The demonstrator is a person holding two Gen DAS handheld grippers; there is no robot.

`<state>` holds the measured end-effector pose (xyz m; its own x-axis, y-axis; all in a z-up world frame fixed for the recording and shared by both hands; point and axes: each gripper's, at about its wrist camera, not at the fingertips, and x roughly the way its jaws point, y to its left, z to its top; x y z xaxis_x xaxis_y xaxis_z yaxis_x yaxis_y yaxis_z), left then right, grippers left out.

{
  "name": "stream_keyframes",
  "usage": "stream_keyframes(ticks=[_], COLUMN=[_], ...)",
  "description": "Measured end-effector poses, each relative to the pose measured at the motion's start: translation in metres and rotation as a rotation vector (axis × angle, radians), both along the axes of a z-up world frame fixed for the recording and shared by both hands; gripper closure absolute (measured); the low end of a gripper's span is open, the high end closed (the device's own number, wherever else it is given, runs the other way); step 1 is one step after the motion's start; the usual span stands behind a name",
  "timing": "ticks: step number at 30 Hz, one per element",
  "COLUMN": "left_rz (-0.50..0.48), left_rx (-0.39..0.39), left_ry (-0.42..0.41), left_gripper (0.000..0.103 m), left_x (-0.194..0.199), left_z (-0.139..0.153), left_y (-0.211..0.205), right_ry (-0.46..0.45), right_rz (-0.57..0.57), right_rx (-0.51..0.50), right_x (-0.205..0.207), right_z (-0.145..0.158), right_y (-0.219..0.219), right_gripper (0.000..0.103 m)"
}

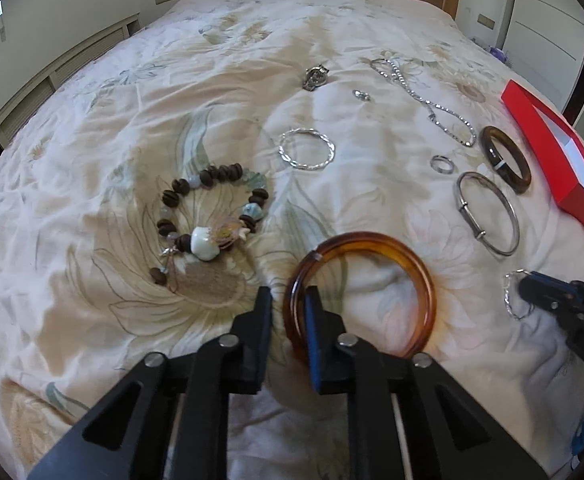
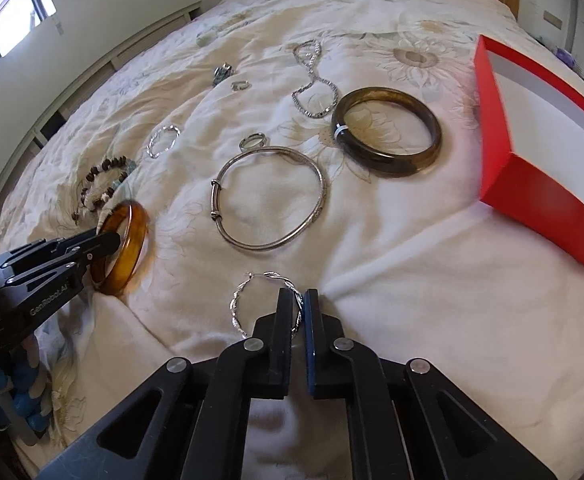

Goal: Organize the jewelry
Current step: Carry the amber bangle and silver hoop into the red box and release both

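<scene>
An amber bangle lies low in the middle of the left wrist view. My left gripper is shut on its left rim, one finger inside the ring and one outside. In the right wrist view the same bangle stands tilted in that gripper. My right gripper is shut on the right edge of a twisted silver hoop lying on the quilt. The left wrist view shows this gripper at the far right. An open red box, white inside, sits at the right.
More pieces lie spread on the floral quilt: a beaded bracelet, a twisted silver bangle, a plain silver bangle, a dark brown bangle, a ring, a chain and a watch. A wooden headboard stands behind.
</scene>
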<state>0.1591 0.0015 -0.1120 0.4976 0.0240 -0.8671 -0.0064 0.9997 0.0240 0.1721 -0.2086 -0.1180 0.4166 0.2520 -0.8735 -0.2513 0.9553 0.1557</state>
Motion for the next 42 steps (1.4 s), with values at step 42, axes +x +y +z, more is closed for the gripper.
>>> stream_keyframes(ticks=[42], left_rz=[-0.062], left_rx=[-0.056], left_ry=[-0.213], left_gripper=[0.093], left_x=[-0.117], left_z=[0.139], left_y=[-0.016], right_ry=[-0.294], right_rz=[-0.079], right_rx=[0.054], right_x=[-0.175], right_z=[0.154], right_y=[-0.025], right_gripper=[0.099])
